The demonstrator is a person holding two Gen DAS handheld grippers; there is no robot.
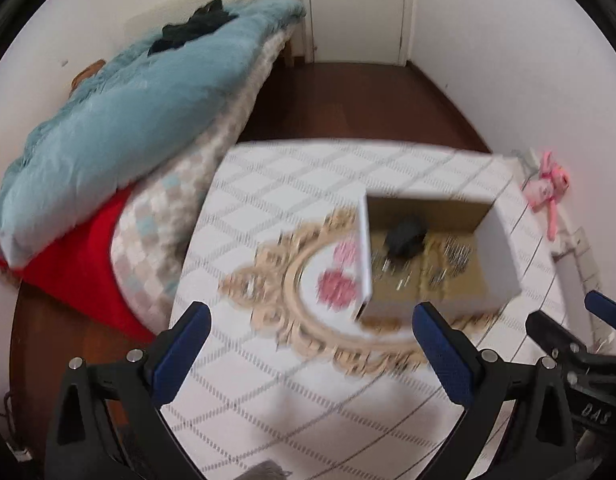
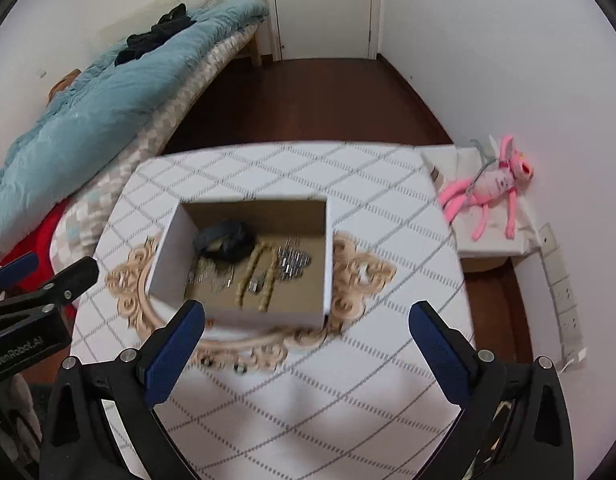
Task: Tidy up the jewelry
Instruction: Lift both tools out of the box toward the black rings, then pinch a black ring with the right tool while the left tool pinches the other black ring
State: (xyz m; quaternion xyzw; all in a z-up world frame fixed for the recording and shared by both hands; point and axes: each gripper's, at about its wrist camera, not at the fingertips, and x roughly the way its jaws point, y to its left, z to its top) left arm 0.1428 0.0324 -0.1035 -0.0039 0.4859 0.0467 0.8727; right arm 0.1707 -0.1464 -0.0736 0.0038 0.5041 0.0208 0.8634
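An open white cardboard box (image 2: 168,248) stands on an ornate beige tray (image 2: 360,276) on the table. Inside lie a black band (image 2: 226,240), a gold chain (image 2: 260,276) and silvery jewelry pieces (image 2: 294,262). The box also shows in the left wrist view (image 1: 504,256), with the black band (image 1: 406,238) in it. My right gripper (image 2: 308,320) is open and empty, just in front of the box. My left gripper (image 1: 310,322) is open and empty, over the tray (image 1: 292,308) to the left of the box. The tray's pink flowers (image 1: 338,284) show beside the box.
The table wears a white diamond-patterned cloth (image 2: 308,392). A bed with a blue quilt (image 2: 88,120) and a red cloth (image 1: 80,264) lies to the left. A pink plush toy (image 2: 492,184) lies on a white box at the right. A door (image 2: 324,8) stands at the back.
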